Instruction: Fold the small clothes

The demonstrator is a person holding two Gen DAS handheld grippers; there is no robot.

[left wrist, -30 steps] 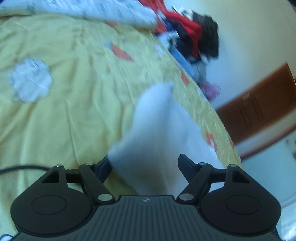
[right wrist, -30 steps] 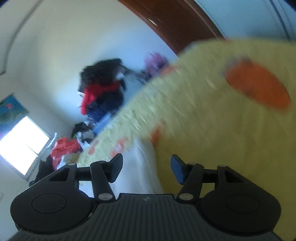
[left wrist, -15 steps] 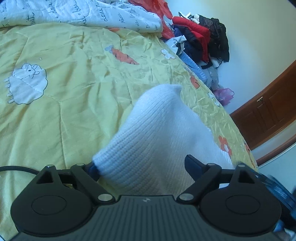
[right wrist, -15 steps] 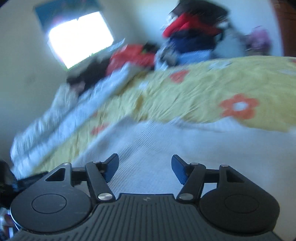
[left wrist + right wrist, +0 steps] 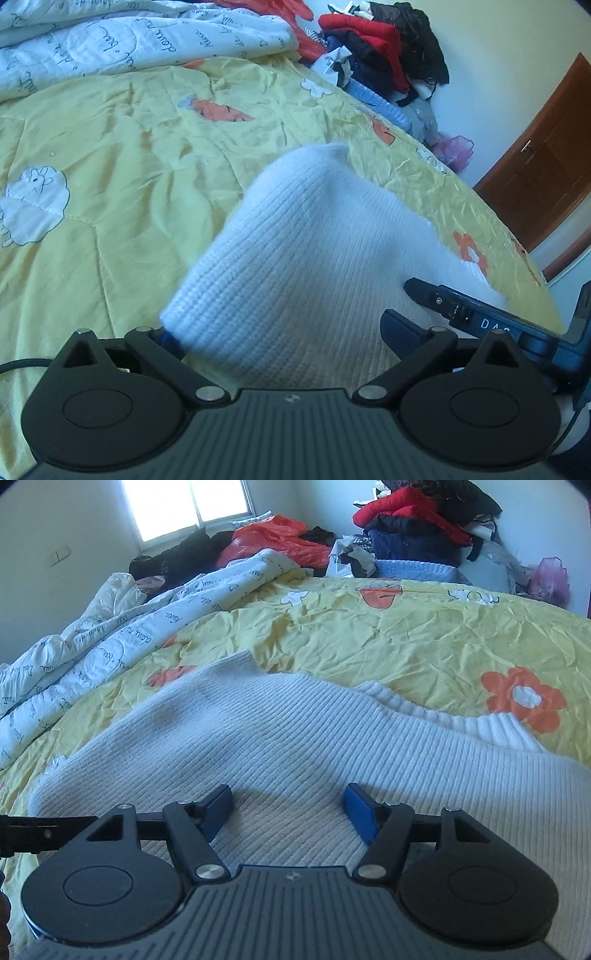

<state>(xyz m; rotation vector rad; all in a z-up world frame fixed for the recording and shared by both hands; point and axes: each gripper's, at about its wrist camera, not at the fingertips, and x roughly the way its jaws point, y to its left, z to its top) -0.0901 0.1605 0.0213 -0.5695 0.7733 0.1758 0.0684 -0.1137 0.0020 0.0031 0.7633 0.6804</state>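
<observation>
Knitwear fills the left wrist view: a white sweater point(image 5: 314, 266) lies on the yellow bedspread point(image 5: 110, 166), one fold standing up between the left gripper point(image 5: 280, 325) jaws, which have just been opening and stand spread.

In the right wrist view, the right gripper point(image 5: 288, 805) jaws, just widened, hover apart over the sweater, gripping nothing.

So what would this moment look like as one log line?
left gripper: open, opening | right gripper: open, opening | white knit sweater: flat on yellow bedspread, ungripped
</observation>
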